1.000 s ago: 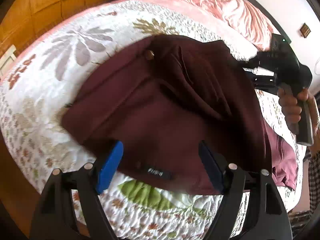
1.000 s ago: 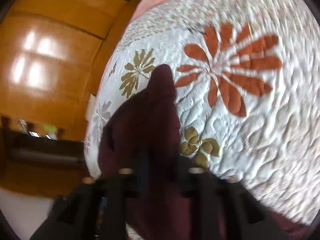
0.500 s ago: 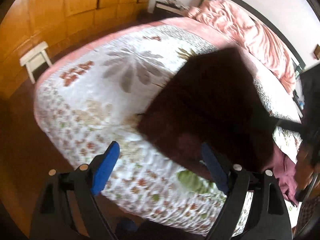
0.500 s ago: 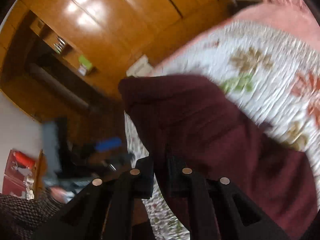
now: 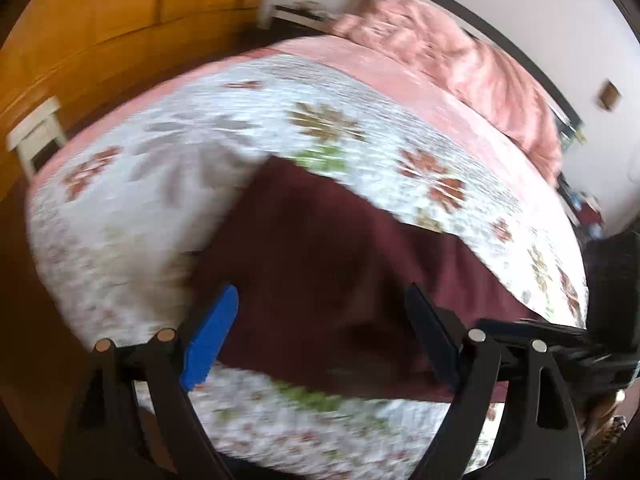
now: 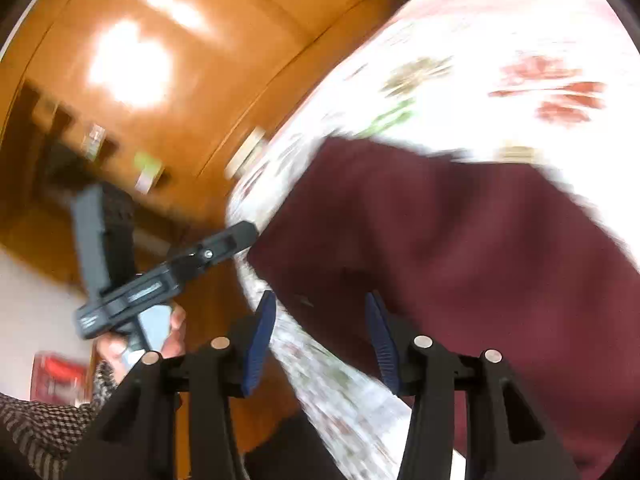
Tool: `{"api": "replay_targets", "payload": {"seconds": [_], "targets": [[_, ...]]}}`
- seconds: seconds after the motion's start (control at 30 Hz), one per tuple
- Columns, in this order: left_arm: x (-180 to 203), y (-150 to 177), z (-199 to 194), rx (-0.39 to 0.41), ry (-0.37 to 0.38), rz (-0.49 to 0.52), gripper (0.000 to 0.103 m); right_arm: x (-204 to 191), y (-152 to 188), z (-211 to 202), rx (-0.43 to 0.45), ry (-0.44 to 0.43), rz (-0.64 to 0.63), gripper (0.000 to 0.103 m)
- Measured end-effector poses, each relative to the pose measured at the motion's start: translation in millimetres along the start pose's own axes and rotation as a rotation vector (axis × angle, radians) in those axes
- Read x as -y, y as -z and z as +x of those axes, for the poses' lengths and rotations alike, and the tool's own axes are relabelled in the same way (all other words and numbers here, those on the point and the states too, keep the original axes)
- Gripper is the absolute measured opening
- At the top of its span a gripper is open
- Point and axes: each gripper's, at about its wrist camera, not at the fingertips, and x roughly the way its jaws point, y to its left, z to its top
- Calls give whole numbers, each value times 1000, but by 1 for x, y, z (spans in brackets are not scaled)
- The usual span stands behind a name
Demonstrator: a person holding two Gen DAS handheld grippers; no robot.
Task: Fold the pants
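The maroon pants (image 5: pixel 320 280) lie folded flat on the floral quilt of the bed (image 5: pixel 180 168), near its front edge. They also show in the right wrist view (image 6: pixel 460 240). My left gripper (image 5: pixel 320 336) is open and empty, hovering just above the near edge of the pants. My right gripper (image 6: pixel 320 328) is open and empty over the pants' left corner. The left gripper's body (image 6: pixel 160 276) shows in the right wrist view, held off the bed's side. Both views are blurred by motion.
A pink blanket (image 5: pixel 460 64) is bunched at the bed's head. Wooden wardrobes (image 5: pixel 120 12) line the left wall, with a small white stool (image 5: pixel 36 136) on the floor beside the bed. The dark right gripper body (image 5: pixel 600 320) is at the right edge.
My right gripper carried the pants' end over, then opened and let it go. The pants now lie folded flat. My left gripper stayed open and drew back from the bed.
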Motion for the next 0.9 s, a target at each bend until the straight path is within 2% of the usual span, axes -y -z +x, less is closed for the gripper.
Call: {"api": "replay_targets", "payload": {"seconds": [0.1, 0.23, 0.3, 0.37, 0.4, 0.43, 0.57, 0.67, 0.8, 0.9], "targets": [[43, 6, 24, -35, 50, 93, 85, 51, 44, -74, 80, 73, 148, 48], [82, 22, 52, -85, 79, 179, 85, 102, 118, -143, 169, 171, 328, 49], [93, 33, 72, -109, 41, 226, 85, 119, 151, -165, 205, 187, 412, 49], [94, 43, 98, -185, -23, 262, 85, 141, 184, -184, 255, 161, 513, 52], [90, 48, 119, -261, -59, 265, 85, 153, 197, -190, 263, 144, 557, 52], [87, 51, 125, -264, -58, 266, 86, 162, 204, -195, 264, 140, 584, 52], [95, 46, 112, -246, -74, 233, 86, 183, 220, -190, 287, 101, 642, 52], [116, 47, 90, -201, -10, 192, 87, 195, 217, -185, 316, 51, 665, 52], [159, 63, 89, -219, 77, 246, 88, 206, 211, -178, 332, 47, 721, 52], [187, 80, 102, -246, 96, 298, 88, 211, 213, -173, 327, 30, 748, 49]]}}
